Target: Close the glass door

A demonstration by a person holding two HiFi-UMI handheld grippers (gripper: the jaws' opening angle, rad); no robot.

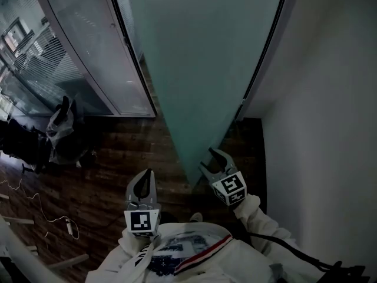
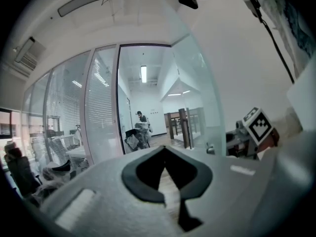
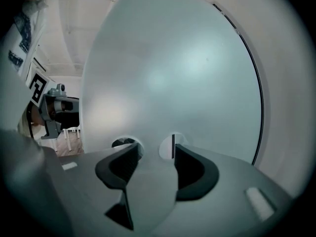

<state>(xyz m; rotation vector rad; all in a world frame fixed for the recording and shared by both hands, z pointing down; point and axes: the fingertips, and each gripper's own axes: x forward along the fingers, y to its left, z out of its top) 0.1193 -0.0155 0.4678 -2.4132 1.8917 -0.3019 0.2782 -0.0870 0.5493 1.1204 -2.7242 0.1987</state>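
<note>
1. The glass door (image 1: 206,69) is right in front of me: a tall, smooth, frosted pane, pale green, with a thin dark frame line down its far side. It stands angled out over the floor, and from the head view its lower corner comes down between my two tools.
2. Right tongs (image 3: 155,149): the jaws are spread wide, the dark curved pads are well apart and nothing is pinched. Milky glass fills the whole view beyond them. I can't tell whether a pad touches the pane.
3. From above, the right tongs sit just beside the door's lower edge, with the black-and-white marker cube facing up.
4. Left tongs (image 2: 164,148): the tips are drawn together to a point. The dark pads enclose a spade-shaped hollow with nothing in it.
5. The floor (image 1: 118,152) is dark wood planks with a slight sheen.
6. On the right is a plain matte white wall (image 1: 330,128). On the left is a glass partition (image 1: 88,58) lined with fine horizontal blinds.
7. A thin white cable (image 1: 53,217) trails loosely across the planks at lower left.
</note>
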